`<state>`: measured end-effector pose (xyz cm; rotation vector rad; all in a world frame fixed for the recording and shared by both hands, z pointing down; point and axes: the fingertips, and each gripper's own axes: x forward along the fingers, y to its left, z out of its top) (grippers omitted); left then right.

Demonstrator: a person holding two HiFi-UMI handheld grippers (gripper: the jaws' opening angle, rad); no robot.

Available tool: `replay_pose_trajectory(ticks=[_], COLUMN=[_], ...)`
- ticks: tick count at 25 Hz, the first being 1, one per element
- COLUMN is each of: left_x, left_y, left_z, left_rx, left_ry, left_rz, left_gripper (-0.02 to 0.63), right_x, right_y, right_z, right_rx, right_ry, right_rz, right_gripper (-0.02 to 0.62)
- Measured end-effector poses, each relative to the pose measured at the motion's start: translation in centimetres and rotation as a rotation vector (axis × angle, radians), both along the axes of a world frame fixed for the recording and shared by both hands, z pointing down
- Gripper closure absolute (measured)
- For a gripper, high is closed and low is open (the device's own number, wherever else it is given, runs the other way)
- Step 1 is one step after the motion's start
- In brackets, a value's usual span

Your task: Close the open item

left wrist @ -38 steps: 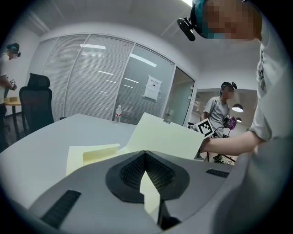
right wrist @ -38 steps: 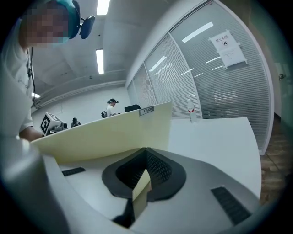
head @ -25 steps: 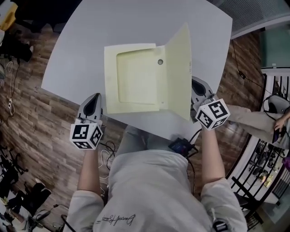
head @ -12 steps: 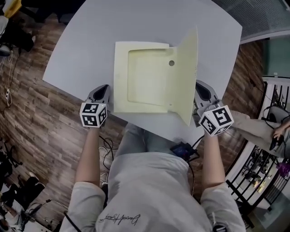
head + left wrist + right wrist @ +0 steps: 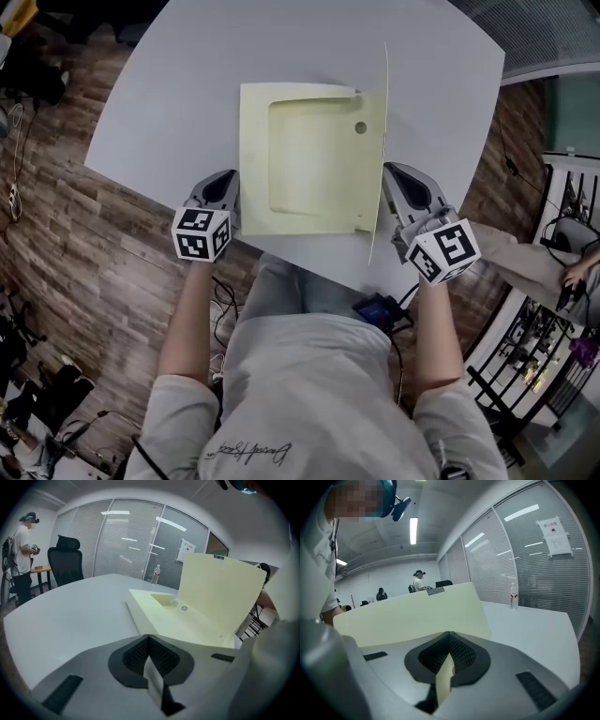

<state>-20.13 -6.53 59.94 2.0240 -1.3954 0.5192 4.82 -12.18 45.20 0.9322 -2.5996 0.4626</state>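
Note:
A pale yellow box folder (image 5: 309,169) lies open on the white table (image 5: 178,94). Its lid (image 5: 382,141) stands almost upright on the right side and shows edge-on in the head view. My right gripper (image 5: 396,174) is shut and sits just right of the lid, close against its outer face. In the right gripper view that outer face of the lid (image 5: 412,618) fills the space ahead of the right gripper (image 5: 450,635). My left gripper (image 5: 223,184) is shut, beside the folder's front left corner. From the left gripper (image 5: 149,637) I see the folder's tray (image 5: 178,620) and the inner face of the lid (image 5: 220,595).
The table's front edge runs just under both grippers, with wooden floor (image 5: 66,244) below. A railing (image 5: 548,319) stands at right. A water bottle (image 5: 157,573) is at the table's far side. An office chair (image 5: 65,557) and a person (image 5: 21,550) are far off.
The lid has swung from leaning out to the right to nearly upright, with my right gripper following it leftwards. My left gripper has moved up to the folder's front left corner.

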Motion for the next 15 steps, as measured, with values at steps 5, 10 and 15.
replay_pose_trajectory(ticks=[5, 10, 15], left_x=[1.2, 2.0, 2.7], left_y=[-0.4, -0.5, -1.1], left_z=[-0.1, 0.1, -0.1], left_rx=[-0.001, 0.000, 0.005], left_ry=[0.015, 0.028, 0.032], left_rz=[0.015, 0.022, 0.022], left_gripper=[0.597, 0.597, 0.597], right_x=[-1.2, -2.8, -4.2], right_y=[0.4, 0.9, 1.3], right_z=[0.2, 1.2, 2.7], right_rx=[0.003, -0.002, -0.023], right_ry=[0.035, 0.101, 0.190], right_rz=[-0.036, -0.077, -0.123], right_gripper=[0.582, 0.582, 0.583])
